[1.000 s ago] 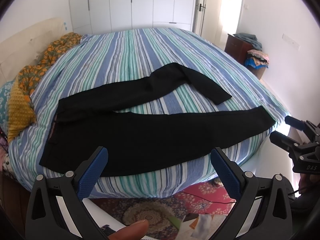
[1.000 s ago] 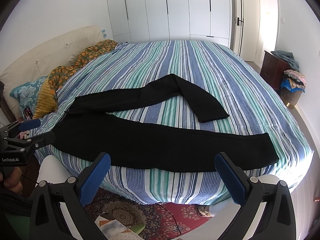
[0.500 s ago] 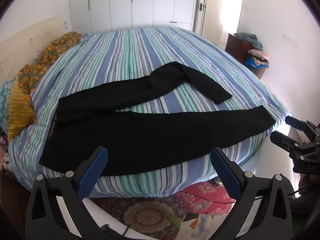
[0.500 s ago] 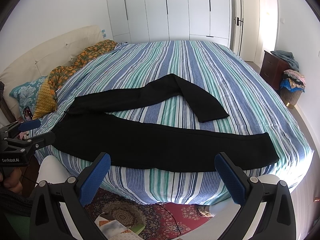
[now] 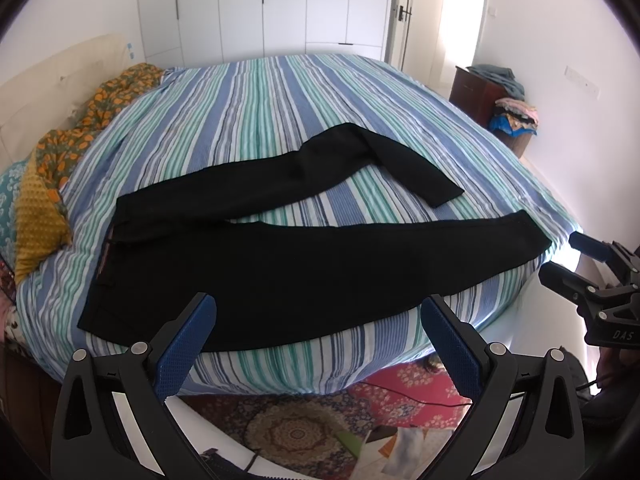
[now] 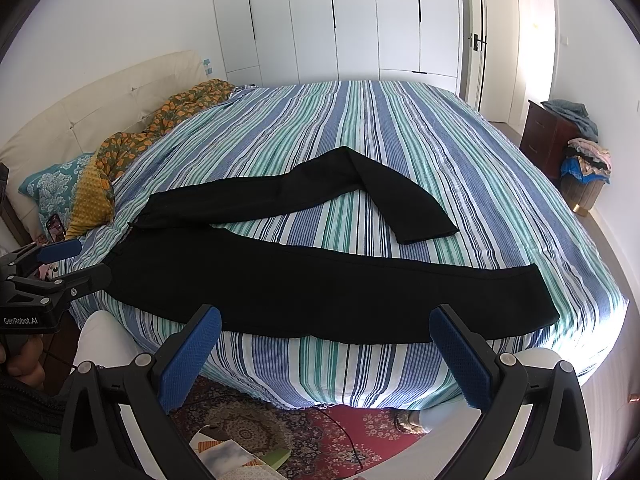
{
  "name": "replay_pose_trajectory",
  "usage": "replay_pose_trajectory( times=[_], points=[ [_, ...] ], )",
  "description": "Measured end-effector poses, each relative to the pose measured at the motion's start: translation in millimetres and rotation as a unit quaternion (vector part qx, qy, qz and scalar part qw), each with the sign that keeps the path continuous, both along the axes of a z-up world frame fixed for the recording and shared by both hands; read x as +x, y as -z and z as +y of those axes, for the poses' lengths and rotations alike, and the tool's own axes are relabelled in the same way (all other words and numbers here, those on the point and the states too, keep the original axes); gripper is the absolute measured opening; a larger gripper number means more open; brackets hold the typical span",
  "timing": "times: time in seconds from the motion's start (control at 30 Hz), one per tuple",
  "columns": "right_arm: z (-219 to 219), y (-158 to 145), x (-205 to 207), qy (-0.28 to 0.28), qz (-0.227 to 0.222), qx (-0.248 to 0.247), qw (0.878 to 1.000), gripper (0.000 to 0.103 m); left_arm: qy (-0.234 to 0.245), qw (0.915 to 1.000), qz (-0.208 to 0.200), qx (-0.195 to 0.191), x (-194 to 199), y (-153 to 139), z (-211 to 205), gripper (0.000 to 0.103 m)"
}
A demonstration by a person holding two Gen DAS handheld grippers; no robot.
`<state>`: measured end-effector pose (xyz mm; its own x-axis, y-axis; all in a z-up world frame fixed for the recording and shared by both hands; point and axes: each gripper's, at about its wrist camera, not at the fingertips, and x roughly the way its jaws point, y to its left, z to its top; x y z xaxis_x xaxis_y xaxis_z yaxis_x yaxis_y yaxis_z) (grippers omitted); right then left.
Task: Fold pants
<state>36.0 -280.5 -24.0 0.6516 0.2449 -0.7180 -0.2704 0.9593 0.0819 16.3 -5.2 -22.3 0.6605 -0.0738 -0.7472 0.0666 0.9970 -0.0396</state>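
Spread wide on the left gripper [image 5: 318,326], blue pads [image 5: 184,344] far apart with nothing pinched between them. Same deal on the right gripper [image 6: 325,338]: fingers [image 6: 460,356] gaping, nothing held. Both hanging just off the near edge of the bed [image 6: 400,120], not touching any fabric.

Straight ahead of the fingertips: black pants [image 5: 304,264] lying flat on the striped sheet [image 5: 260,112], unfolded. Near leg stretched out long across the front of both grippers, cuff ending off to the right near the bed's edge. Far leg angled away beyond it, bent partway so the lower bit doubles back toward the right. Waistband over to the left of the fingers.

Seen from the left wrist, right gripper poking in at the far right edge, just beside that near cuff but apart from it. Seen from the right wrist, left gripper at the far left, close to the waist end.

Further out: orange floral blanket [image 6: 160,128] and a teal pillow [image 6: 48,188] way off left by the headboard, patterned red rug [image 5: 360,404] below the fingers, white wardrobe [image 6: 360,20] past the bed, laundry pile [image 6: 588,160] far right.
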Motion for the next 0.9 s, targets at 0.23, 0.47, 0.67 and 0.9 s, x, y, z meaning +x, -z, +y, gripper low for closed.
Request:
replay_pose_trajectory(
  times=[0.23,0.47,0.67,0.9],
  points=[
    [-0.2,-0.1,-0.7,0.0,-0.001,0.0,1.0,0.103,0.0,1.0,0.0,0.0,0.3,-0.2,0.1,0.102],
    [0.0,0.2,-0.3,0.0,0.0,0.0,1.0,0.103,0.0,1.0,0.001,0.0,0.8,-0.9,0.2,0.102],
    [-0.2,0.0,-0.6,0.0,-0.001,0.0,1.0,0.103,0.0,1.0,0.001,0.0,0.6,-0.7,0.1,0.102],
    [-0.6,0.4,-0.6,0.0,-0.002,0.0,1.0,0.103,0.004,1.0,-0.001,0.003,-0.4,0.6,-1.4,0.102]
  ],
)
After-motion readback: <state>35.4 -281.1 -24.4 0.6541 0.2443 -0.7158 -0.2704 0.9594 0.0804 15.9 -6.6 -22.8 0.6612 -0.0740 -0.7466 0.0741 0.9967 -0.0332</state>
